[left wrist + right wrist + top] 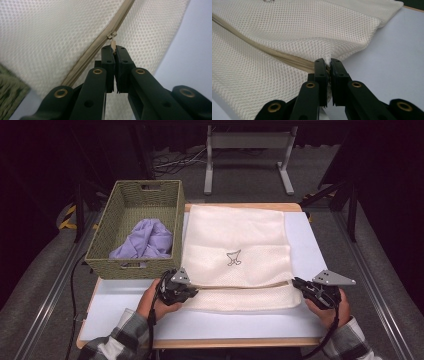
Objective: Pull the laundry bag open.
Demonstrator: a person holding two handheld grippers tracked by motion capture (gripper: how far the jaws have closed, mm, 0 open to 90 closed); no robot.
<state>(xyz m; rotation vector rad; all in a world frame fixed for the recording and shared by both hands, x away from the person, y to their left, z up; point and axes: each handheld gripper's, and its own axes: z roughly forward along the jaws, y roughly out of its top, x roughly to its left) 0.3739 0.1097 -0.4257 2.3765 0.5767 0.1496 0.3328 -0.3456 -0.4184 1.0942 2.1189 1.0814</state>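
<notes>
We held the cream mesh bag (235,255) flat at the table's (305,240) centre, the woven basket (102,247) with lilac cloth (145,240) at its ten o'clock. Our left gripper (115,50) pinched the zipper pull (113,45) at seven o'clock; our right gripper (329,65) clamped the bag's edge at four o'clock.

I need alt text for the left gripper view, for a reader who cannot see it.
The left gripper is shut on the zipper pull of a cream mesh bag. The closed zipper runs diagonally across the mesh, with white table at right and a green basket at lower left.
</notes>
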